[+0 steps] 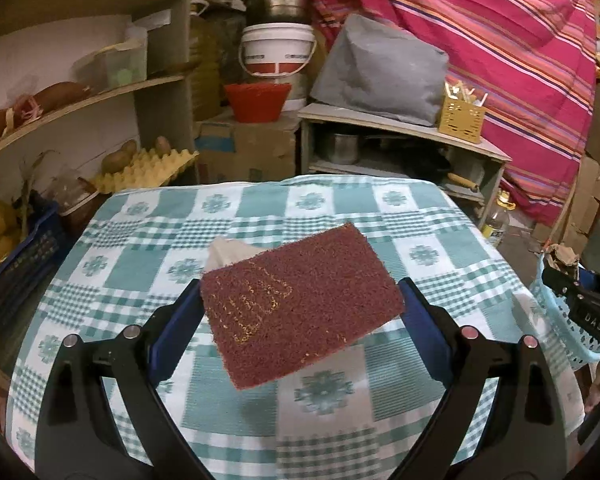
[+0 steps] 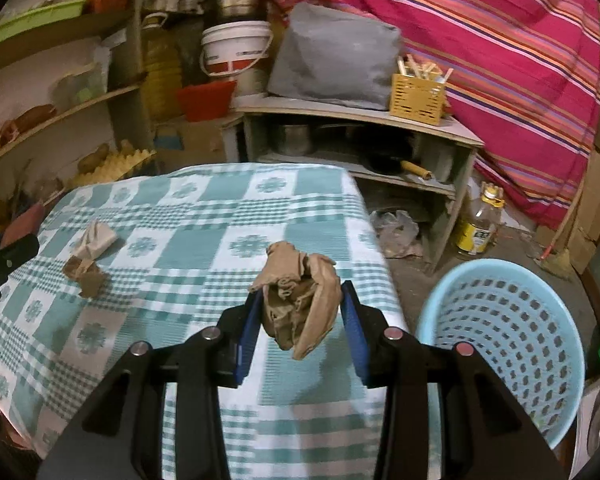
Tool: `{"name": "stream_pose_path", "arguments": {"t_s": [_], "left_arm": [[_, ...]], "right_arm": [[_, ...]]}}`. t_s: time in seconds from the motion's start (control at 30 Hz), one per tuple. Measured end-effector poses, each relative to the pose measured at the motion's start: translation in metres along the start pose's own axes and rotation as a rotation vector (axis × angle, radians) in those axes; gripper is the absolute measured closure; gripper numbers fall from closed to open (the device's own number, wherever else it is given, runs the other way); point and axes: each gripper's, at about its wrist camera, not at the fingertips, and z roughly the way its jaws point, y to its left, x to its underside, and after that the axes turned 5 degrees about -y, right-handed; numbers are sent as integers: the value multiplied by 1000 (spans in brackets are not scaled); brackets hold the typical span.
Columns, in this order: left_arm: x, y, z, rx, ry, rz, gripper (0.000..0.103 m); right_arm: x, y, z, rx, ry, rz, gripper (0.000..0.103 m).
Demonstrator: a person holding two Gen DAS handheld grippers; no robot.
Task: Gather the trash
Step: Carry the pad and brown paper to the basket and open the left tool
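Observation:
My left gripper [image 1: 302, 306] is shut on a maroon scouring pad [image 1: 300, 304] and holds it above the teal checked tablecloth [image 1: 440, 240]. A pale crumpled paper [image 1: 226, 254] lies on the cloth, partly hidden behind the pad. My right gripper [image 2: 300, 316] is shut on a crumpled brown paper wad [image 2: 300, 300], held over the table's right edge. A light blue perforated basket [image 2: 504, 340] stands on the floor just right of it; it also shows in the left wrist view [image 1: 560, 316]. Two more paper wads, one pale [image 2: 96, 240] and one brown [image 2: 85, 274], lie on the cloth at left.
Shelves with an egg tray [image 1: 144, 168] and potatoes line the left. A low cabinet [image 2: 356, 120] with a grey bag and a yellow box stands behind the table. A bottle [image 2: 478, 220] stands on the floor by the striped pink cloth [image 2: 500, 40].

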Motion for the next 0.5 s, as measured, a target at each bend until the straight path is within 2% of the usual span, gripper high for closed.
{"name": "stream_pose_path", "arguments": {"t_s": [0.5], "left_arm": [[-1, -82, 7, 105, -9, 49, 11]], "right_arm": [[12, -97, -22, 112, -4, 112, 64]]}}
